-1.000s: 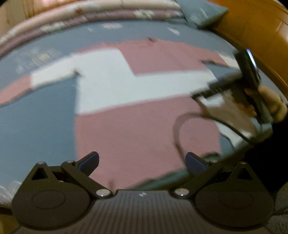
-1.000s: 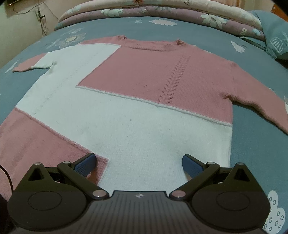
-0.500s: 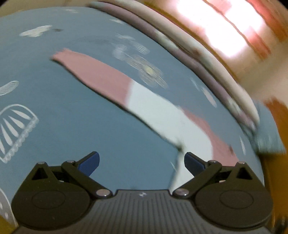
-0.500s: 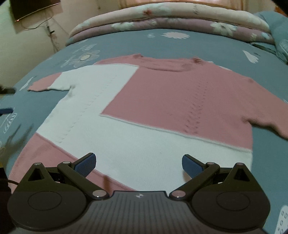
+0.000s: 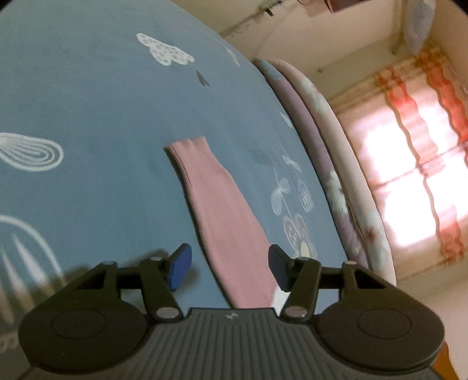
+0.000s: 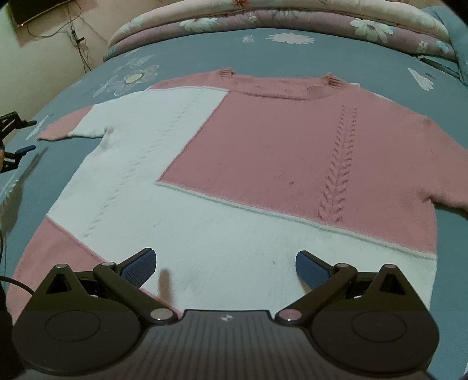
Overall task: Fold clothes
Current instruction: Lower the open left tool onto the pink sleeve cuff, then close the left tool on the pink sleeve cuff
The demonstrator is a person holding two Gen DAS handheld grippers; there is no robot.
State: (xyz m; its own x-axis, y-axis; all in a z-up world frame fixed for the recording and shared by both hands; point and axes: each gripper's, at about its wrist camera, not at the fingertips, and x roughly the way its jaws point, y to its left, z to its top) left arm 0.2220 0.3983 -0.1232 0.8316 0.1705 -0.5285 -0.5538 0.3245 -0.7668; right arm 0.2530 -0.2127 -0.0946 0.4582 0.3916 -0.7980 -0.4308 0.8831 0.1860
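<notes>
A pink and white knitted sweater (image 6: pixel 263 163) lies flat, front up, on the blue patterned bedsheet (image 6: pixel 292 55), with both sleeves spread out. My right gripper (image 6: pixel 225 267) hovers open over the white band near the hem, with nothing between its fingers. In the left wrist view the pink left sleeve (image 5: pixel 216 198) stretches away to its ribbed cuff. My left gripper (image 5: pixel 229 269) straddles this sleeve close to the shoulder. Its jaws are closing with the sleeve between them, and the pads do not press it. The left gripper (image 6: pixel 23 136) also shows at the far left edge of the right wrist view, beside the cuff.
Rolled floral quilts (image 6: pixel 278 20) are stacked along the head of the bed. A blue pillow (image 6: pixel 459 32) sits at the back right. A lit window with orange curtains (image 5: pixel 415 163) is beyond the bed. A black cable (image 6: pixel 14 283) hangs at the front left.
My left gripper swung from over the sweater's body out to the left sleeve, rolled over, and its jaws narrowed around the sleeve. The right gripper shifted slightly and stayed open.
</notes>
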